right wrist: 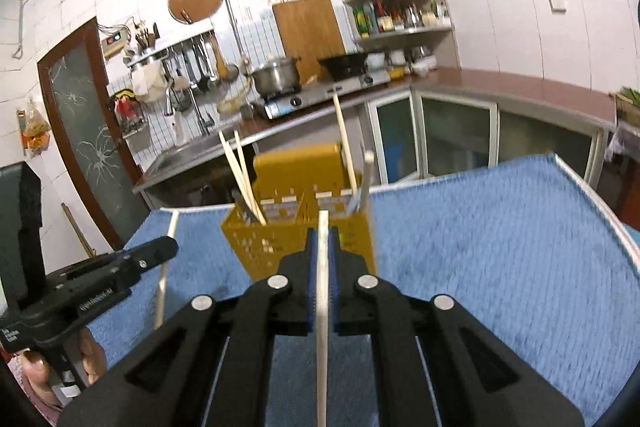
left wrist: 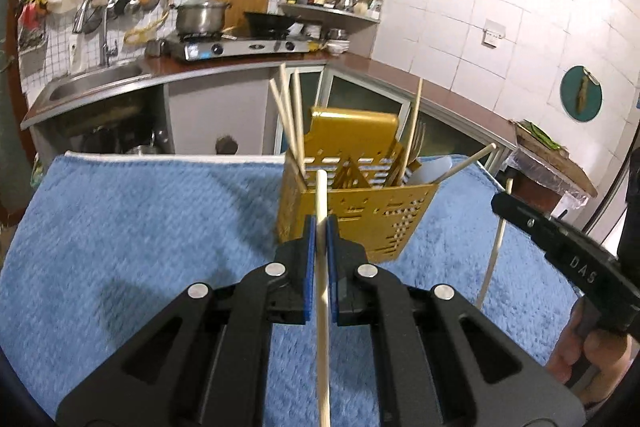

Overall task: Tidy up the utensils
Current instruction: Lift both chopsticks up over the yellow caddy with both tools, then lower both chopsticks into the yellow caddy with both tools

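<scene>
Two tongs are in play, each clamped on one pale wooden chopstick. The left tongs (left wrist: 321, 227) pinch their chopstick (left wrist: 322, 287) between blue pads, its tip reaching just over the near wall of the yellow perforated utensil caddy (left wrist: 360, 211). The right tongs (right wrist: 322, 241) grip a second chopstick (right wrist: 322, 307) the same way, pointing at the same caddy (right wrist: 280, 247) from the other side. The caddy stands upright on a blue towel (left wrist: 140, 227) covering the table. Inside it, the left view shows three chopsticks (left wrist: 286, 115) leaning together in the left compartment, plus two more slanting out on the right side, beside a fork (left wrist: 418, 139) and something white that I cannot identify
</scene>
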The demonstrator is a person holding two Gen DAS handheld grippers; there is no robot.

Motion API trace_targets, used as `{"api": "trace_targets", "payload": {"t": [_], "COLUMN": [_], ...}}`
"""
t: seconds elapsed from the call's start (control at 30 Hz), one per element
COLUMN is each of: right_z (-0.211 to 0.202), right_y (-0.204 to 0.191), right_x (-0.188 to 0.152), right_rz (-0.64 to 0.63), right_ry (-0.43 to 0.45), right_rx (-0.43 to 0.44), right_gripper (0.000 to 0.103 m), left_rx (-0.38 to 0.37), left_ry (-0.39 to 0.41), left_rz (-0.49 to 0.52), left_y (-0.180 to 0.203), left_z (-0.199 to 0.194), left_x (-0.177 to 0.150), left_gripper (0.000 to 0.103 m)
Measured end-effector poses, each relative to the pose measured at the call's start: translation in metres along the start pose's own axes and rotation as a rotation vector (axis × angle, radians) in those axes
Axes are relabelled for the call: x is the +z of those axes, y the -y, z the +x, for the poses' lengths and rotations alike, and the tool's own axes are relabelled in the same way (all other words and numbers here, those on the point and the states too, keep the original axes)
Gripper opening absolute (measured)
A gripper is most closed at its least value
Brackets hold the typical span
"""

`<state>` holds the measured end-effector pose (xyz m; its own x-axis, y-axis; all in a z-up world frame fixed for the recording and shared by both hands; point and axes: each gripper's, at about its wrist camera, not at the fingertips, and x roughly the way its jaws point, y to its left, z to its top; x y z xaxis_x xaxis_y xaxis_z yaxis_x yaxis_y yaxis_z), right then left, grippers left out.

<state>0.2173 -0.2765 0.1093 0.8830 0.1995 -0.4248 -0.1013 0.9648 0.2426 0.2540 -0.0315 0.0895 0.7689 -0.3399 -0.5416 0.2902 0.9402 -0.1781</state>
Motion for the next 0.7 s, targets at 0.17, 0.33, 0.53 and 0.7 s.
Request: {"api": "trace_targets", "payload": {"t": [0.17, 0.33, 0.53, 0.7], "right_z": [0.001, -0.004, -0.016, -0.031], "right_y": [0.000, -0.005, -0.010, -0.020], "right_x": [0.008, 0.019, 0.053, 0.094], "right_rz": [-0.026, -0.049, -0.048, -0.068], "right_ry": [0.023, 0.054, 0.114, 0.188], "right_rx": [-0.002, 0.008, 0.016, 0.028], "right_gripper": [0.005, 0.005, 0.005, 0.005], "left_rx": [-0.016, -0.043, -0.044, -0.072], "left_ry": [-0.005, 0.010, 0.070, 0.189], "left_rz": [0.011, -0.001, 0.012, 0.005], "left_y": [0.003, 0.002, 0.005, 0.015], "left_z": [0.011, 0.009, 0.001, -0.019], "left_x": [0.003, 0.012, 0.036, 0.078], "left_gripper": [0.005, 0.005, 0.005, 0.005]}}
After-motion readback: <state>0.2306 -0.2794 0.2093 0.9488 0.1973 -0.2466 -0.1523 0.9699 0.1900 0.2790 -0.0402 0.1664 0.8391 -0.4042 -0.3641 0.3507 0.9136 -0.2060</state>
